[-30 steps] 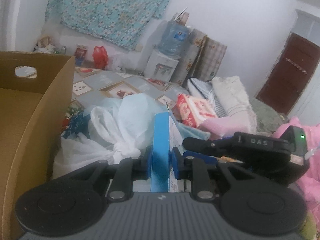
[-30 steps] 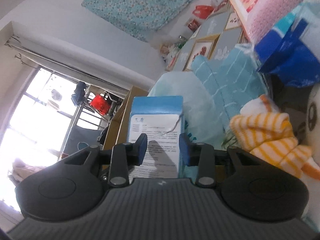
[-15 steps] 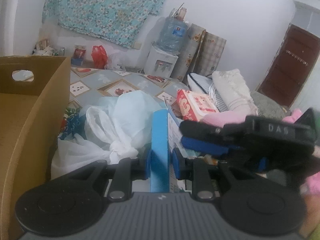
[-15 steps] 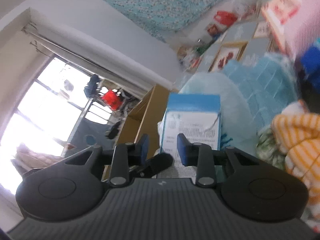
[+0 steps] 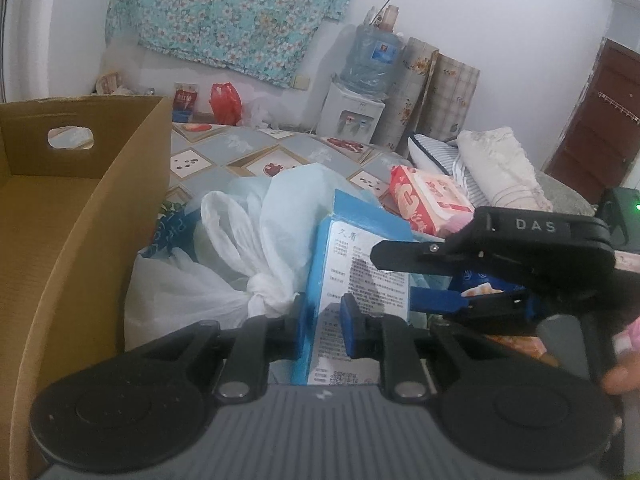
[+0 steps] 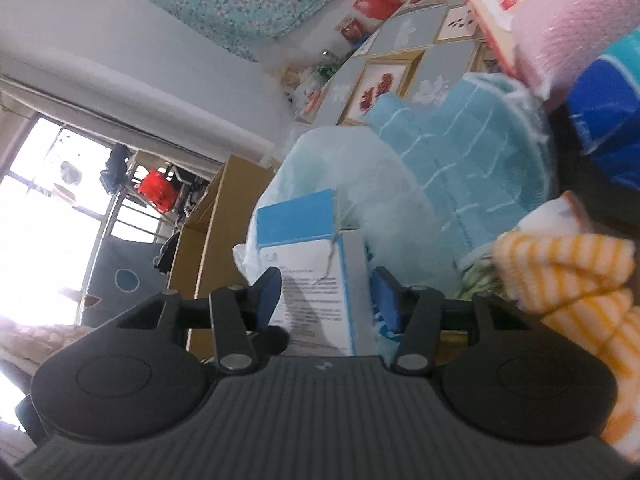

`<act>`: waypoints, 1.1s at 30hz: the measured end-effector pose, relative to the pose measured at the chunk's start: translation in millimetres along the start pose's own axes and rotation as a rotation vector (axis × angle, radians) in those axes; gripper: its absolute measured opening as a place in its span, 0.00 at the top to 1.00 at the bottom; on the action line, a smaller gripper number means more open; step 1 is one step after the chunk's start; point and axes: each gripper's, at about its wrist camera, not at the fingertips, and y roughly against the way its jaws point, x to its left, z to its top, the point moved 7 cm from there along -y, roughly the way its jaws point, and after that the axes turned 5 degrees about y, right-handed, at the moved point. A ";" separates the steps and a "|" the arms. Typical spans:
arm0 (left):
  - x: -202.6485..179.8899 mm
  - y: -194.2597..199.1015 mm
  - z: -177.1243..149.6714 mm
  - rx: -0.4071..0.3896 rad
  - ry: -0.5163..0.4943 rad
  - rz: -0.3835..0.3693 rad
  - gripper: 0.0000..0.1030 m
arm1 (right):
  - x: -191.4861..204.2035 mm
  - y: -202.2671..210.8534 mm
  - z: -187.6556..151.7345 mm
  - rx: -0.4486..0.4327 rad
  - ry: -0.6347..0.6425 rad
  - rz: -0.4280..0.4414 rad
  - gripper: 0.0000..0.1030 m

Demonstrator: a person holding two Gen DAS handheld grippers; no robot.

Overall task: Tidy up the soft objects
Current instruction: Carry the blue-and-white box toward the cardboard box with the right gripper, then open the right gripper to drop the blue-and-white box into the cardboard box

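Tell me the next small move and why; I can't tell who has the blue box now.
Probably swing the left gripper, shut on the blue box, toward the cardboard box on its left. The right gripper stands open around the blue box, so only the left seems to hold it.

Left claw: clamped narrow on the edge of the blue-and-white box, blue pads pressing both sides, box upright between them.
Left claw pose: level, pointing forward.
Right claw: spread wide, blue pads flanking the same box; contact cannot be told.
Right claw pose: rolled hard sideways, room tilted in its own camera.
Right claw from the left camera: reaching in from the right, fingers stacked one above the other, tips at the box's face.
Hand: blurred skin at the right edge, behind the right claw's body.
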 end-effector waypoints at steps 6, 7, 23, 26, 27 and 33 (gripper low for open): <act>-2.6 12.2 3.5 -0.033 0.017 -0.044 0.81 | 12.2 16.0 -4.3 -0.060 0.083 -0.023 0.61; -3.3 14.8 4.2 -0.036 0.022 -0.050 0.81 | 17.8 21.6 -5.3 -0.074 0.100 -0.029 0.63; 33.0 110.9 54.3 -0.230 0.123 -0.090 0.80 | 129.3 48.0 2.0 -0.135 0.245 0.103 0.64; 60.0 132.9 70.9 -0.279 0.130 -0.037 0.80 | 163.9 26.5 4.2 -0.092 0.270 0.146 0.64; 71.6 139.3 76.9 -0.291 0.138 -0.015 0.80 | 175.9 17.3 4.6 -0.075 0.279 0.163 0.64; 158.9 160.1 115.5 -0.309 0.196 0.177 0.80 | 243.2 -75.6 -5.9 0.103 0.263 0.245 0.64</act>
